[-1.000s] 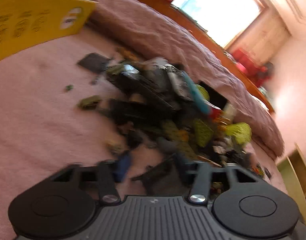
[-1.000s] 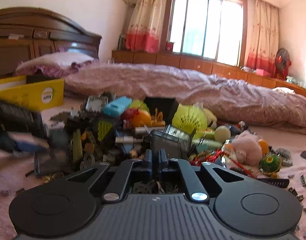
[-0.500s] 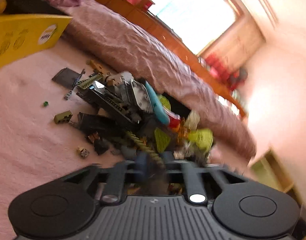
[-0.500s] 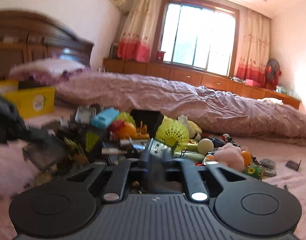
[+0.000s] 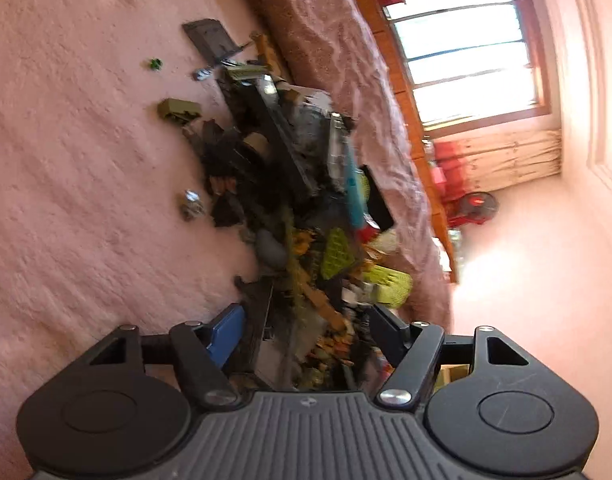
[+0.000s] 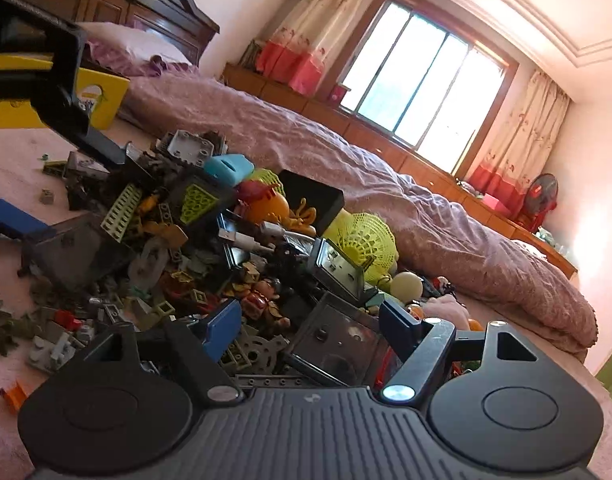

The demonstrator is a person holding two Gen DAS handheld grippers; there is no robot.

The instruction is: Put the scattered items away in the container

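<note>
Both grippers hang over one big toy pile (image 6: 233, 248) on the pink carpet (image 5: 85, 200), each with jaws spread wide and nothing between them: left gripper (image 5: 301, 332), right gripper (image 6: 310, 324). One yellow box (image 6: 101, 92) stands far left, well apart from the pile. One light-blue case (image 6: 229, 168) tops the heap; two yellow mesh balls (image 6: 366, 236) sit right; the bed (image 6: 346, 168) lies behind.

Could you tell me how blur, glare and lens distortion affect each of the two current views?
Left wrist view: rolled sideways, toy pile smeared by motion, window blown out, wall glare beside it. Right wrist view: sharper pile, bright window, fisheye bending the ceiling edge.
</note>
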